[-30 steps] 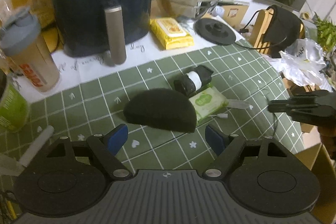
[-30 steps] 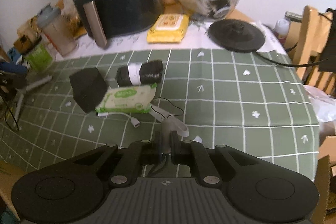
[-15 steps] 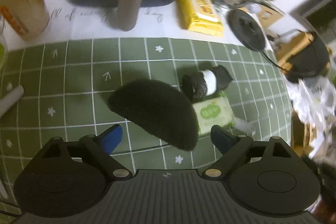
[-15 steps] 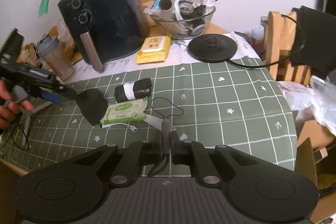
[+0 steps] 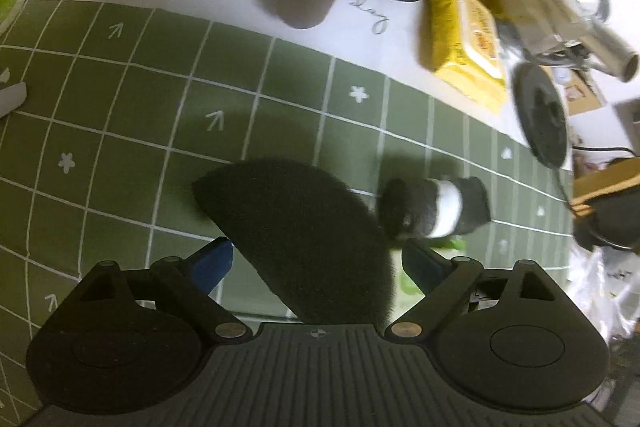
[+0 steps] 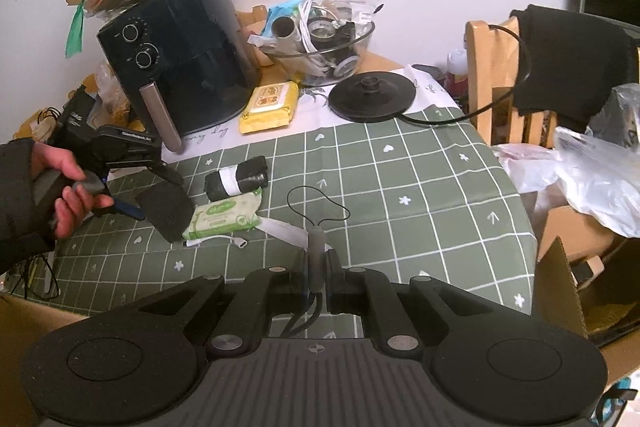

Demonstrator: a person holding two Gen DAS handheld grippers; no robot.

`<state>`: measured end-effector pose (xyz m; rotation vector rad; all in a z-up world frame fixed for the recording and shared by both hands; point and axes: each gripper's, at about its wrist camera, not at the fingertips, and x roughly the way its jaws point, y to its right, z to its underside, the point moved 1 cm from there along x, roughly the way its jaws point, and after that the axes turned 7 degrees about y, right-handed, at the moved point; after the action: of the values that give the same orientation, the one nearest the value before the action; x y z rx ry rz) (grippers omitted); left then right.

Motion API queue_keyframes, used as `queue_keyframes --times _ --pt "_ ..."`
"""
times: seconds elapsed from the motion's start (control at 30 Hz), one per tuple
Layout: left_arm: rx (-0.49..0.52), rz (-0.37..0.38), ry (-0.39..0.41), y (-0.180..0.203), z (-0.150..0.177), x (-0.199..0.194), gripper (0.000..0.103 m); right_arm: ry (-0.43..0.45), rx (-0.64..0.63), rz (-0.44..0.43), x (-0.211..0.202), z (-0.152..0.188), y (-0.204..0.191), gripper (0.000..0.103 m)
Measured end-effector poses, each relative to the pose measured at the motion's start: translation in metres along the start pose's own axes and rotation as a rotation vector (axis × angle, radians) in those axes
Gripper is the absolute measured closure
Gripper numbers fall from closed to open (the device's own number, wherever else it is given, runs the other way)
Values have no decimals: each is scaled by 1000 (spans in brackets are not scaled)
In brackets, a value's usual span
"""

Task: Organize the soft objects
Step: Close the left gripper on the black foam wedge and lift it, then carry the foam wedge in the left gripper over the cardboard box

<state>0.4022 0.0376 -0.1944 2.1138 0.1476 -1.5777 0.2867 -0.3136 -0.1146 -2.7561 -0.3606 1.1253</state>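
A black half-round foam pad [image 5: 296, 227] lies on the green checked tablecloth [image 5: 120, 131]. My left gripper [image 5: 316, 263] points steeply down over it, open wide. Its blue pads [image 5: 212, 263] stand on either side of the pad without pressing it. In the right wrist view a hand holds that left gripper [image 6: 156, 197] at the pad [image 6: 166, 211]. Beside the pad lie a black roll with a white band [image 6: 236, 179] and a green wipes pack [image 6: 226, 215]. My right gripper [image 6: 317, 267] is shut on a small grey piece with a black cord loop [image 6: 316, 243], lifted above the cloth.
A black air fryer [image 6: 180, 67], a yellow wipes pack [image 6: 270, 103], a glass bowl of clutter [image 6: 320, 47] and a kettle base [image 6: 374, 97] stand at the back. A white cable adapter [image 6: 216, 241] lies in front of the wipes. Plastic bags [image 6: 592, 179] and a cardboard box [image 6: 568, 275] are at the right.
The left gripper came down over the black pad, rolled, and its jaws widened. The right gripper lifted and drew back, still holding the grey piece.
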Motion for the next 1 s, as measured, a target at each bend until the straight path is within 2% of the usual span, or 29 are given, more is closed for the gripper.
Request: queue_keyframes --times 0.17,0.37,0.73,1.0 --pt "-2 -6 -3 -4 4 6 24 -2 4 5 -5 4 3 93" --pt "73 15 31 -3 4 -13 32 12 -2 -2 -12 -1 4 93" --pt "232 97 181 7 19 -80 32 52 -26 -70 -28 -26 -4 93" --pt "342 130 292 17 42 -133 32 80 -51 -174 -50 -44 -17 93"
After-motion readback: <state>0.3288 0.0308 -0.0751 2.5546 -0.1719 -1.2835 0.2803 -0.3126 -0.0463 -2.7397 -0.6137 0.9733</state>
